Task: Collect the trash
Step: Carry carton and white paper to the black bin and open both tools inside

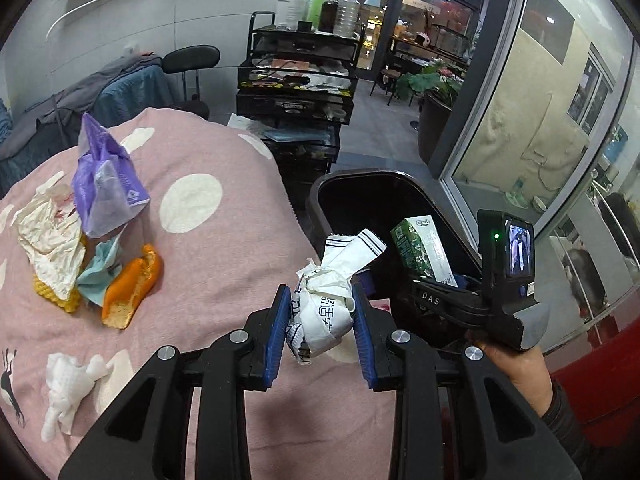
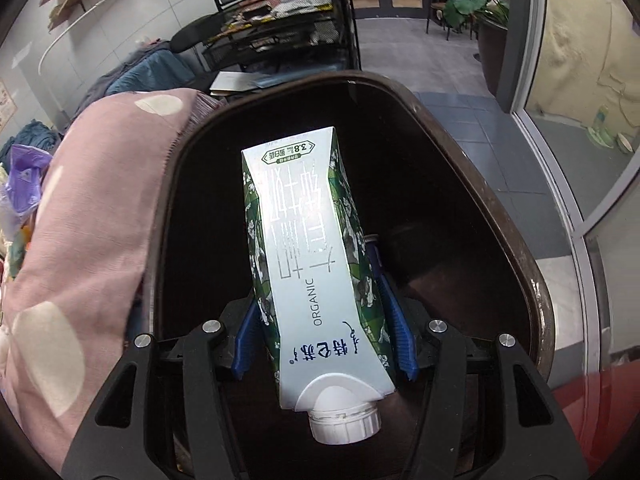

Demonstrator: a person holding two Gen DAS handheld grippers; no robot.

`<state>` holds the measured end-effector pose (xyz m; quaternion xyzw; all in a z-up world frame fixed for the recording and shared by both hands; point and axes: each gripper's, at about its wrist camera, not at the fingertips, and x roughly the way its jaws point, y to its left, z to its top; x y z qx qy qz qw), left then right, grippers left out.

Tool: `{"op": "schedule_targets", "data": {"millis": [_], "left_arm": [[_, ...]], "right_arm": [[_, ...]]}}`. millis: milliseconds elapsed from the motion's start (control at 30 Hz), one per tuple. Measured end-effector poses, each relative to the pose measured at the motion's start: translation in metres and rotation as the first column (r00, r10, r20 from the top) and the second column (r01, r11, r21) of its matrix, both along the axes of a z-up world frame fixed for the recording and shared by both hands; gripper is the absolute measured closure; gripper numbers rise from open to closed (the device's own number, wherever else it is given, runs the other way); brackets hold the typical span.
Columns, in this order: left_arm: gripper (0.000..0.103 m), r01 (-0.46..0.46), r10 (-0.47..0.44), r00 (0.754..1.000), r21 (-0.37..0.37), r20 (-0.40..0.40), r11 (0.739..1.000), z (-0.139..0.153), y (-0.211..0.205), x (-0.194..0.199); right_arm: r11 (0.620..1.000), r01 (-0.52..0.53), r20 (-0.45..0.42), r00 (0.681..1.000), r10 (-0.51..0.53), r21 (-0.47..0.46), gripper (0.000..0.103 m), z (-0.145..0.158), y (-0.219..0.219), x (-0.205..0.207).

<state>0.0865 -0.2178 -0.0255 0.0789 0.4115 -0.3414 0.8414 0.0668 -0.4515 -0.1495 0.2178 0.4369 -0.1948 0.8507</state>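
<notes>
The left gripper (image 1: 322,322) has its blue pads clamped on a crumpled white wrapper (image 1: 328,308) with dark print, the paper bulging up and out between the fingers. It hangs over the edge of a pink blanket (image 1: 224,240) with white dots, just beside the dark trash bin (image 1: 348,192). The right gripper (image 2: 326,330) is clamped on a green-and-white milk carton (image 2: 308,264) (cap end toward the camera, "ORGANIC" printed on its face), both pads pressing the carton's dented sides. The carton sits over the open mouth of the bin (image 2: 500,216), not touching the bottom as far as can be seen. From the left wrist view the same carton (image 1: 422,250) shows tilted over the bin, with the right gripper body (image 1: 500,280) and the hand (image 1: 516,372) holding it at the right edge.

Trash left on the blanket, well to the left of the bin: a purple plastic bag (image 1: 106,184) standing up, a crumpled cream wrapper (image 1: 52,244) touching it, a pale teal scrap (image 1: 100,268), an orange peel (image 1: 134,288) just beside the scrap, something yellow and knobbly (image 1: 54,300) partly under the cream wrapper (can't tell what it is), and a white tissue wad (image 1: 68,384) apart from the pile, nearer the camera.

Behind the bin: a black shelf cart (image 1: 296,80) with bottles (image 1: 320,4) on top
</notes>
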Motion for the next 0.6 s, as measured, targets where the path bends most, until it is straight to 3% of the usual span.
{"op": "schedule_targets", "data": {"millis": [100, 167, 267, 600], "left_arm": [[0.072, 0.018, -0.018, 1.000, 0.005, -0.025, 1.000, -0.005, -0.010, 0.003], [0.072, 0.023, -0.022, 0.999, 0.013, -0.033, 1.000, -0.008, -0.015, 0.004], [0.072, 0.028, -0.027, 0.999, 0.025, -0.042, 0.999, -0.011, -0.022, 0.003], [0.072, 0.078, -0.074, 0.994, 0.049, -0.077, 0.996, -0.018, -0.054, 0.005]], "right_arm": [[1.000, 0.000, 0.011, 1.000, 0.000, 0.004, 0.046, -0.001, 0.000, -0.005], [1.000, -0.002, 0.037, 0.999, 0.002, 0.002, 0.036, 0.001, 0.000, -0.010], [1.000, 0.017, 0.093, 0.996, -0.016, -0.008, 0.033, 0.009, 0.003, -0.023], [0.980, 0.177, 0.297, 0.944, -0.143, -0.091, 0.024, 0.069, -0.002, -0.074]]}}
